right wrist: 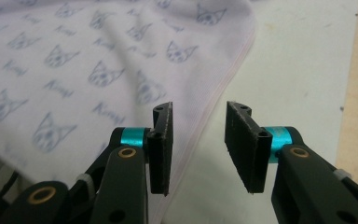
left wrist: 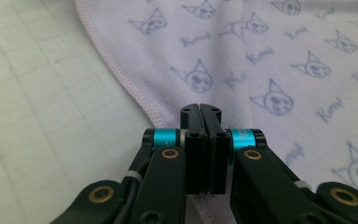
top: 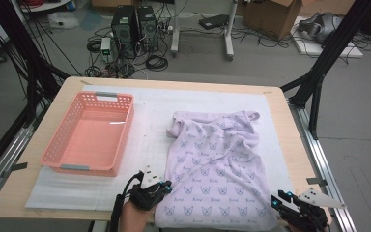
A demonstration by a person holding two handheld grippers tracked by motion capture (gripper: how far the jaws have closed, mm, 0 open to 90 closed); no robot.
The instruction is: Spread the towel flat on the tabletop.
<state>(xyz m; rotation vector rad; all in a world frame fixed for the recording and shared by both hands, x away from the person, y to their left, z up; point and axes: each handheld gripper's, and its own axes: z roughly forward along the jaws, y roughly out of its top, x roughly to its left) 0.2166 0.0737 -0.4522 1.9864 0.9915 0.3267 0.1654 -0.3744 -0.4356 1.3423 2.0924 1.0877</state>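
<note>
A lavender garment [top: 217, 159] printed with cat faces lies spread on the right half of the white mat [top: 145, 121]. My left gripper [top: 166, 184] sits at its near left hem. In the left gripper view the jaws [left wrist: 200, 108] are pressed together right on the stitched edge of the garment [left wrist: 261, 56], and the hem runs in under them. My right gripper [top: 276, 200] is at the near right corner. In the right gripper view it [right wrist: 198, 109] stands open, with the garment's pink hem [right wrist: 214, 98] passing below the gap, untouched by either pad.
A pink plastic basket [top: 65, 166] sits empty on the left of the mat. The wooden table [top: 280, 111] ends close behind both grippers at the near edge. Black frame struts, computers and cables stand on the floor beyond the far edge.
</note>
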